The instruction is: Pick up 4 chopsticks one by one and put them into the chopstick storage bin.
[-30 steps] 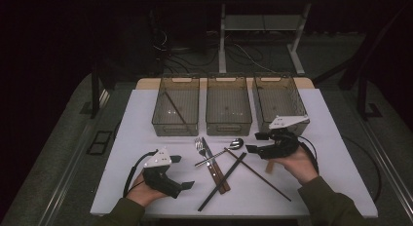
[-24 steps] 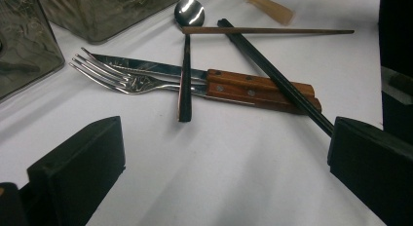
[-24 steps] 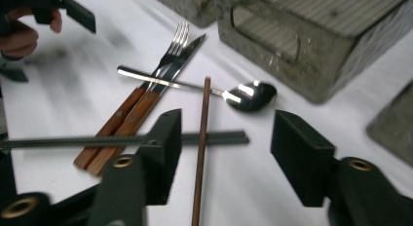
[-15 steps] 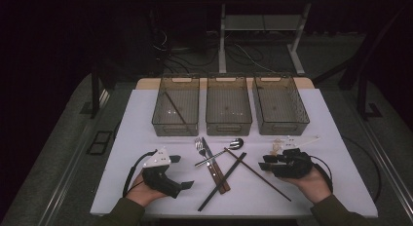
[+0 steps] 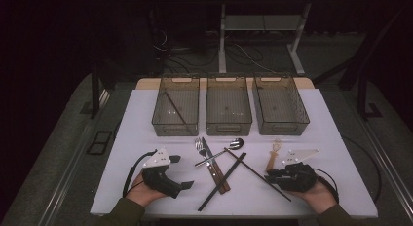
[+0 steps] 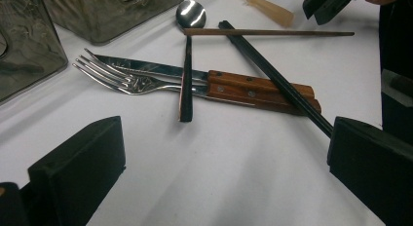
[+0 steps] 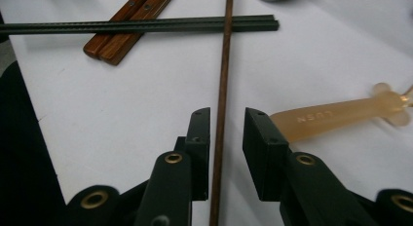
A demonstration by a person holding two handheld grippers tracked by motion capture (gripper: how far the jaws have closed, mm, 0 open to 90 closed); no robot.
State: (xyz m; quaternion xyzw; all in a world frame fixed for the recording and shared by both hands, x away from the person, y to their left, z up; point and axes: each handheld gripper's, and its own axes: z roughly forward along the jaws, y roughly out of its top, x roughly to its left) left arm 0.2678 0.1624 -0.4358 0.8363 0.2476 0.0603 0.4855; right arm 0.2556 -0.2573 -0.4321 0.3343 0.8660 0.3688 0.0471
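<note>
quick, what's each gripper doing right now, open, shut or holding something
Left gripper: open, nothing between its jaws.
Right gripper: jaws have just been closing around the brown chopstick, small gaps left on both sides, not gripping yet.

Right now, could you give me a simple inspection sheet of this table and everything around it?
Surface: white table, lit, dark room.
Job's things: thin brown wooden chopstick lies between right gripper jaws, which have just been closing; pads not yet pressing.
Clutter: steel fork, wood-handled knife, steel spoon, black chopstick pair, translucent amber handle; three clear plastic bins, leftmost holding one stick.
Grippers: left gripper open, resting.
Cables: black cable trails from left gripper.
Surroundings: metal frame legs behind.
</note>
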